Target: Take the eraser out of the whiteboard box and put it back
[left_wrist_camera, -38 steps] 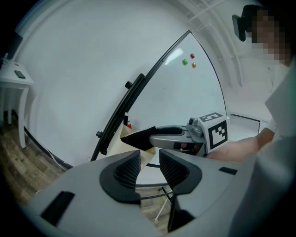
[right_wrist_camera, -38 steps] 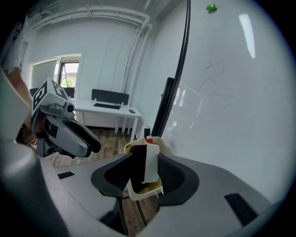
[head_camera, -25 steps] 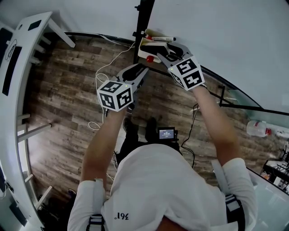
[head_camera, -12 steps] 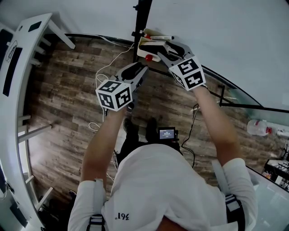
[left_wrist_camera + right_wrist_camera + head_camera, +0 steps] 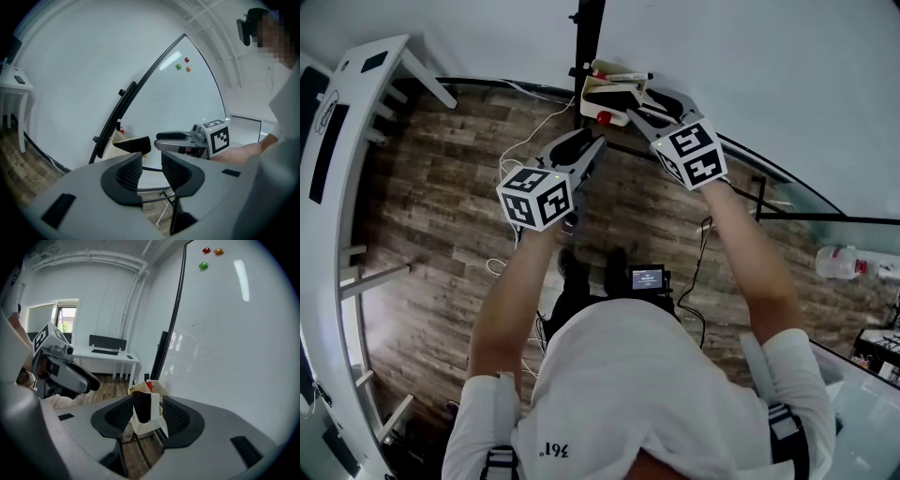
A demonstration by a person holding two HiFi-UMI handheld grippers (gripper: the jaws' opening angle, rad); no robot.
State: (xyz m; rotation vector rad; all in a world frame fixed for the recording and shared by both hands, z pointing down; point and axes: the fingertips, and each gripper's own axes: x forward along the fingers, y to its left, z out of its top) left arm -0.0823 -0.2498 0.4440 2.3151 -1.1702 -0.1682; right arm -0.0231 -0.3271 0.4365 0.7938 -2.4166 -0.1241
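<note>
Head view: the whiteboard box (image 5: pixel 590 110), a small cream tray fixed at the lower edge of the whiteboard (image 5: pixel 750 66), sits at 12 o'clock. The eraser (image 5: pixel 609 94) lies inside it as a dark, flat block filling most of the opening. A marker (image 5: pixel 625 76) rests along the box's far rim, and something small and red (image 5: pixel 604 118) shows at its near wall; what it is cannot be told. The right claw (image 5: pixel 641 105) is at the box's 4 o'clock, its tips just beside the box. The left claw (image 5: pixel 589 143) hangs apart at the box's 7 o'clock, over the wooden floor (image 5: pixel 431 187). Left gripper view: the left claw's jaws stand a little apart with nothing between them. The eraser shows at their 11 o'clock as a black wedge, its box largely hidden behind the board's dark frame (image 5: pixel 118 112). Right gripper view: the right claw's jaws have just been opening and stand wide, clamped on nothing. The box stands in the gap with the eraser upright in it, its lower part sunk behind the cream wall. The box's lower corners overlap the pads, so the clearance there is hard to make out.
</note>
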